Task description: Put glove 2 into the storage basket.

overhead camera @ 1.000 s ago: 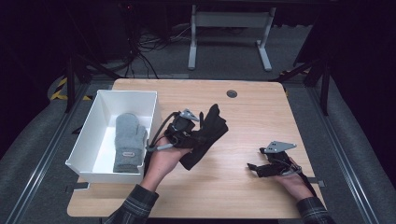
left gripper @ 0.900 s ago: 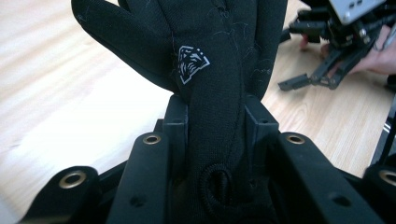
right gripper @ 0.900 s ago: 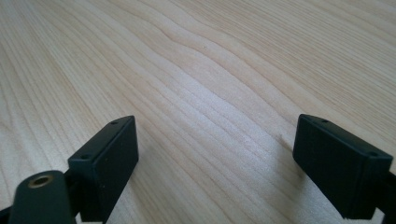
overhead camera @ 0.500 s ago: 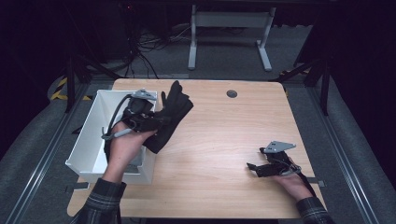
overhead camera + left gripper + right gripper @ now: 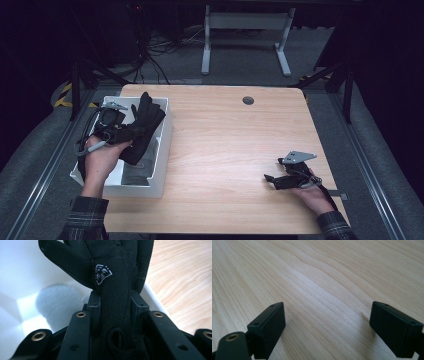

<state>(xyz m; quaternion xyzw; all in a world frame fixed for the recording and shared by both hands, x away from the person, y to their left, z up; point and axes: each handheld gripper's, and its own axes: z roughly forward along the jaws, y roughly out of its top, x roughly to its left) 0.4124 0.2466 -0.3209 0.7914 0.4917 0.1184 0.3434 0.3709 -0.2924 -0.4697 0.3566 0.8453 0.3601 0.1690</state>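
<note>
The left claw [image 5: 131, 133] is pinching a black glove [image 5: 144, 125] and holding it over the white bin [image 5: 161, 165] at the worktop's [image 5: 235, 150] left edge; a grey item [image 5: 56, 305] is lying inside the bin. The right claw [image 5: 329, 332] is resting spread and empty on the worktop, well apart

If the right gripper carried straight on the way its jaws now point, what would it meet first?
Probably nothing soon: the right gripper stands open low over the light wooden table, and its own view shows bare wood ahead. In the high view it points toward the white rectangular bin, far across the table.
</note>
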